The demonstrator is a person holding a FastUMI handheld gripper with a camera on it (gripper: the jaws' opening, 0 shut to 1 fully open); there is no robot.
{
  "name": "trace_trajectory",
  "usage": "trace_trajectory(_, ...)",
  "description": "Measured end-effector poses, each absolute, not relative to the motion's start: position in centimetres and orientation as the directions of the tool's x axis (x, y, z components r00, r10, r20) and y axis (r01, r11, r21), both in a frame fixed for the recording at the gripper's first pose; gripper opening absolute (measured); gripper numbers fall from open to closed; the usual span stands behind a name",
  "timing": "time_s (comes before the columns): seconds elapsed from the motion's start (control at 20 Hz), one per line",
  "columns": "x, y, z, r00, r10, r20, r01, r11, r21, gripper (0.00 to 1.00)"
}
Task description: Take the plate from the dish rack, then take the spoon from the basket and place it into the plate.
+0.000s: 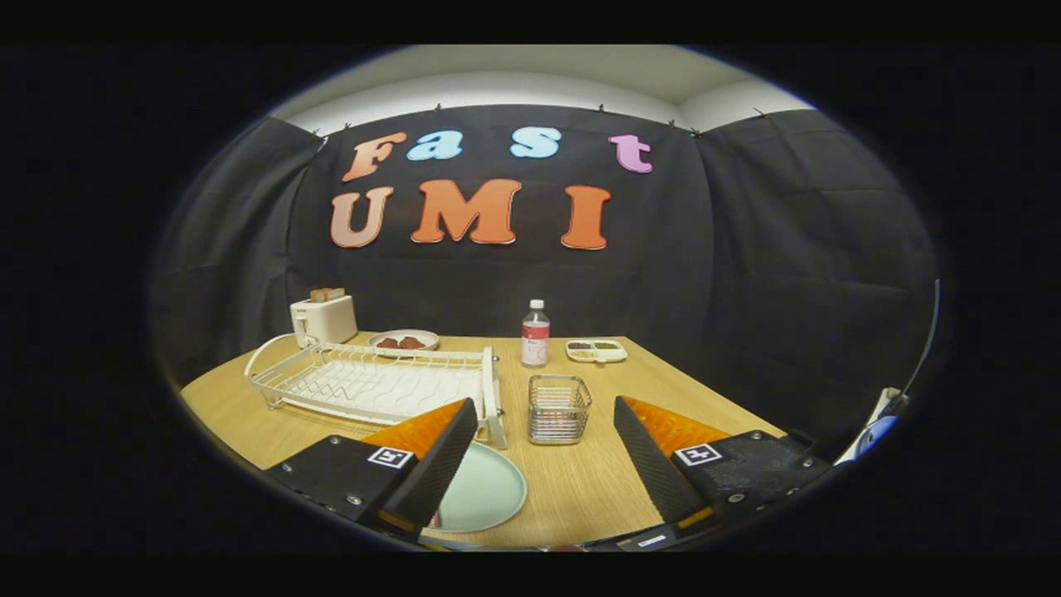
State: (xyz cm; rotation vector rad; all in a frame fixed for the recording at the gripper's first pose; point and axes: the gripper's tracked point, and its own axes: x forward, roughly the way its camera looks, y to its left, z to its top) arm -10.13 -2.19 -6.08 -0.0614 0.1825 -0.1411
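Note:
A pale green plate lies flat on the wooden table, just right of my left finger, which hides part of it. The white wire dish rack stands beyond that finger with nothing standing in it. A small metal wire basket sits ahead of the gap between my fingers; I cannot make out a spoon in it. My gripper hovers above the table, open, with nothing between the fingers.
At the back of the table stand a white toaster with toast, a plate of reddish food, a bottle and a white divided tray. Black cloth walls close the booth.

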Motion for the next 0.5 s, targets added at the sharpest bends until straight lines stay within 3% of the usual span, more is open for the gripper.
trace_trajectory(0.5,-10.3,-3.0,-7.2,0.969,-0.158,-0.189,0.153,0.987,-0.042,0.98)
